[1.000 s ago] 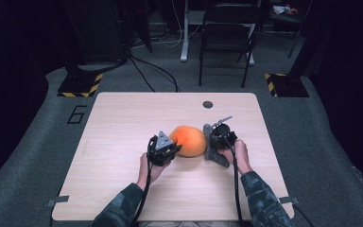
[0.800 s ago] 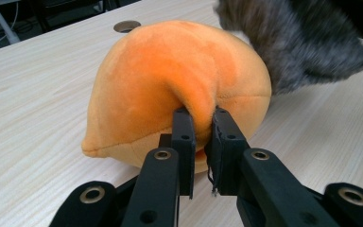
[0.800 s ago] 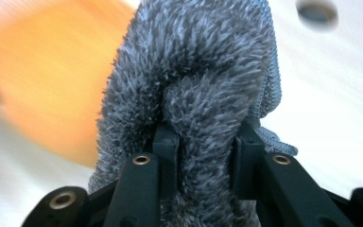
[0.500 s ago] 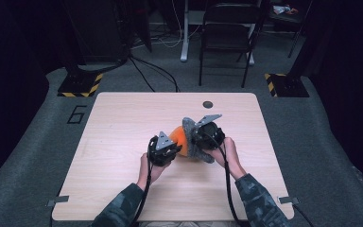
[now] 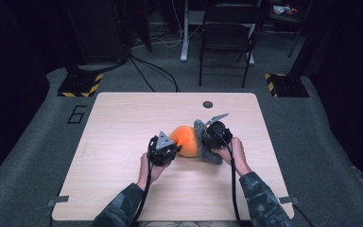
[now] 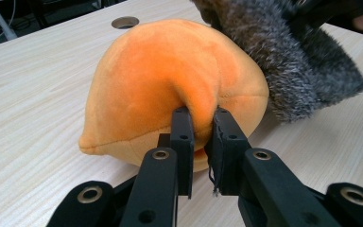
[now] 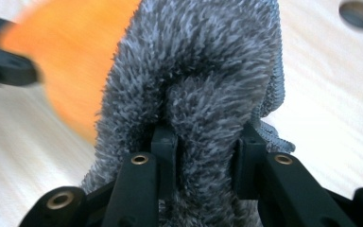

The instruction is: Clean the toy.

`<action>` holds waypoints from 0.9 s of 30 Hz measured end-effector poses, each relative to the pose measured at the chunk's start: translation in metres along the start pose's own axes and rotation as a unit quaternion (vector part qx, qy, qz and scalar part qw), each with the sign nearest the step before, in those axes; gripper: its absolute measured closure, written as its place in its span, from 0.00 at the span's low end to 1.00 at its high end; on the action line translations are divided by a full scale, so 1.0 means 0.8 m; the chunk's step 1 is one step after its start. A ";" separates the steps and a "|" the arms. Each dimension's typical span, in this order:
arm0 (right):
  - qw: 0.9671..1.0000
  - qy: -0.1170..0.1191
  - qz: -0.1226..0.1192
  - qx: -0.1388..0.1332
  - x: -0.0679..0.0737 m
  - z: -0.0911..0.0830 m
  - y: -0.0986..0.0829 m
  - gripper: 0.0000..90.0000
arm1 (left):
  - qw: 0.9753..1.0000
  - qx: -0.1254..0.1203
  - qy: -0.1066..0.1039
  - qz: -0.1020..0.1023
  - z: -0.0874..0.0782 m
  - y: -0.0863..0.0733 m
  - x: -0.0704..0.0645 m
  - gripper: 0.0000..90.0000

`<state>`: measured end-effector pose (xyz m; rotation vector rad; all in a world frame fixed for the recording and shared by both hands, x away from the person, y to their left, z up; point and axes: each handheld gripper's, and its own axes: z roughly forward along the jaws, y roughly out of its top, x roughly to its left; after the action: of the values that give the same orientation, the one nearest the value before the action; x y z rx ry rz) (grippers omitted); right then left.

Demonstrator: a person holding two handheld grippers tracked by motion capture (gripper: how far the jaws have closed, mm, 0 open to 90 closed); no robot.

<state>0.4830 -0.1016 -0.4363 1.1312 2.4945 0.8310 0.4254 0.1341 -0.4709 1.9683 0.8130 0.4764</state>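
While left gripper [image 6: 199, 124] pinches orange plush [image 6: 170, 85], right gripper [image 7: 203, 142] clamps grey furry cloth [image 7: 203, 71] touching plush; table hole [image 5: 208, 104] beyond, nothing between.

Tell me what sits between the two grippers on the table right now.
In the high view, the orange plush and grey cloth lie between left gripper and right gripper.

- The plush toy [image 6: 170, 80] pinched in my left gripper [image 6: 199, 142] is bright orange, a shade paler along its lower seam.
- The fuzzy cloth [image 7: 203, 85] in my right gripper [image 7: 203, 156] is mottled grey, dark fibres with whitish tips, and has a plain grey hem.
- Both my grippers' jaws are black, with brass-coloured rivets.
- The table [image 5: 123, 123] is pale wood with fine grain.
- My sleeves [image 5: 123, 208] are green camouflage.
- The floor [image 5: 38, 142] is grey carpet with a black "6".
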 end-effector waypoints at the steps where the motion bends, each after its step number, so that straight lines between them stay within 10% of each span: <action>1: 1.000 -0.002 0.002 0.007 -0.004 0.003 -0.002 0.75 | 1.000 0.000 -0.001 0.000 0.000 0.000 0.000 0.90; 15: 0.997 -0.024 0.046 0.062 -0.028 0.057 -0.036 0.75 | 1.000 -0.005 0.002 -0.004 0.000 -0.001 0.003 0.89; 21: 0.997 -0.051 0.020 0.054 -0.028 0.024 -0.020 0.75 | 1.000 -0.010 0.006 -0.014 -0.002 -0.003 0.009 0.89; 27: 1.000 0.007 0.003 -0.006 0.001 -0.026 0.009 0.75 | 1.000 -0.012 0.008 -0.014 -0.001 -0.003 0.009 0.88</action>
<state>0.4776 -0.1053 -0.4156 1.1334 2.4959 0.8573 0.4289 0.1406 -0.4722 1.9303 0.8400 0.4836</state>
